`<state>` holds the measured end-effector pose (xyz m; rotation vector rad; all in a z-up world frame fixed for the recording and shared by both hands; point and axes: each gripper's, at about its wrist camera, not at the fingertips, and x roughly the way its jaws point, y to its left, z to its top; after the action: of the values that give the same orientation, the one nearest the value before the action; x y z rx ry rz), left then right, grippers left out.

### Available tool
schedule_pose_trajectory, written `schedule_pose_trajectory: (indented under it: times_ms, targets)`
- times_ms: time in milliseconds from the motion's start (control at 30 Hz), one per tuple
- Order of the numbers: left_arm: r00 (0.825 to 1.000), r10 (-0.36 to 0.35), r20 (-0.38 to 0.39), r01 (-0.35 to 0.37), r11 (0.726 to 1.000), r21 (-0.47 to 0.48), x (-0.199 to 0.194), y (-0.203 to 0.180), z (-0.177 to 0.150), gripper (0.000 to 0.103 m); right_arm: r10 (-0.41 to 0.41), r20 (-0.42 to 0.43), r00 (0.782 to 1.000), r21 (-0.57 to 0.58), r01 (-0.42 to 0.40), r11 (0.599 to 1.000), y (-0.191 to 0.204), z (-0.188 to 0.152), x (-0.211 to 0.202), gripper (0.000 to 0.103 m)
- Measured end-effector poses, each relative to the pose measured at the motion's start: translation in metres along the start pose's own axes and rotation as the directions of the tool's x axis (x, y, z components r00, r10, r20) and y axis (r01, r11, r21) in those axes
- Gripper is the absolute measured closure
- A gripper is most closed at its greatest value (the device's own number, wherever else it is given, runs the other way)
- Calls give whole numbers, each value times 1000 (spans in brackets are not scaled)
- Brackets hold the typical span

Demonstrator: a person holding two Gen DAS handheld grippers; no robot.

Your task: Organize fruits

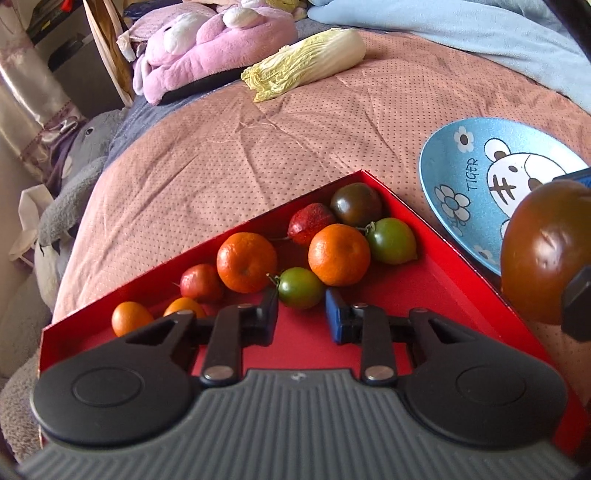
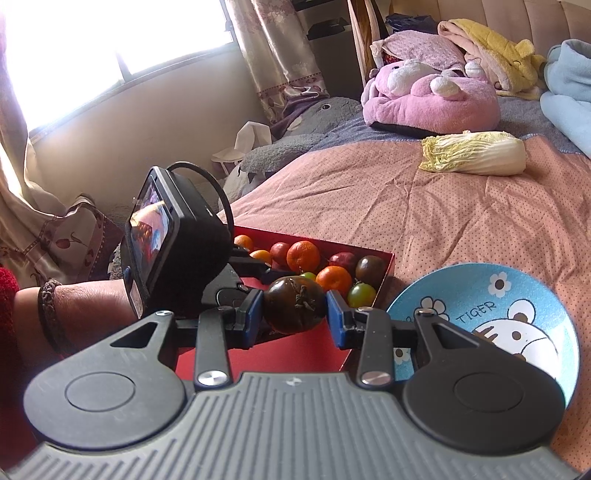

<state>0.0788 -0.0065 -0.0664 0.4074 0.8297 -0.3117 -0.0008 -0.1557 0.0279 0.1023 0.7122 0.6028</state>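
A red tray (image 1: pixel 454 273) on the bed holds several fruits: oranges (image 1: pixel 339 254), green tomatoes (image 1: pixel 300 288), red fruits (image 1: pixel 310 223) and a dark tomato (image 1: pixel 355 204). My left gripper (image 1: pixel 302 313) is open and empty, low over the tray just short of a green tomato. My right gripper (image 2: pixel 295 314) is shut on a dark brown tomato (image 2: pixel 295 308), held above the tray's near right part (image 2: pixel 295 354); that tomato also shows at the right edge of the left wrist view (image 1: pixel 543 251). A blue tiger plate (image 2: pixel 517 295) lies right of the tray.
A napa cabbage (image 1: pixel 306 62) lies farther back on the pink quilt (image 1: pixel 258 147). Pink plush toys (image 2: pixel 432 99), a grey plush (image 2: pixel 295 136) and a light blue blanket (image 1: pixel 480 33) line the far side. The left hand's camera unit (image 2: pixel 166 240) is at the tray's left.
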Motion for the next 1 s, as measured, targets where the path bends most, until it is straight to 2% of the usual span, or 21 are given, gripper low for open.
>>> schedule_pose_trajectory:
  times_ms: [200,367,433,633,767,1000]
  targets:
    - [1000,-19,5,20,998,-60,-16,0,-5,73,-12,9,1000,-26,12,1000,8,2,-10,60]
    - [999,-23,-24,19,983,-184,-27,10,-11,73,-18,3,1000,-28,18,999,12,-4,-18,60]
    - [999,-16,-48,4,967,-253,-29,16,-15,73,-13,-1,1000,-21,13,1000,14,-7,-20,60]
    - [997,2,-73,-35,896,-442,-40,39,-26,73,5,-16,1000,-36,-5,999,27,-11,-24,60]
    - [994,39,-98,-81,881,-466,-44,41,-27,73,17,-26,1000,-58,-19,998,38,-12,-24,60]
    - [995,41,-94,-80,885,-459,-48,30,-24,73,18,-40,999,-80,-21,997,48,-14,-26,60]
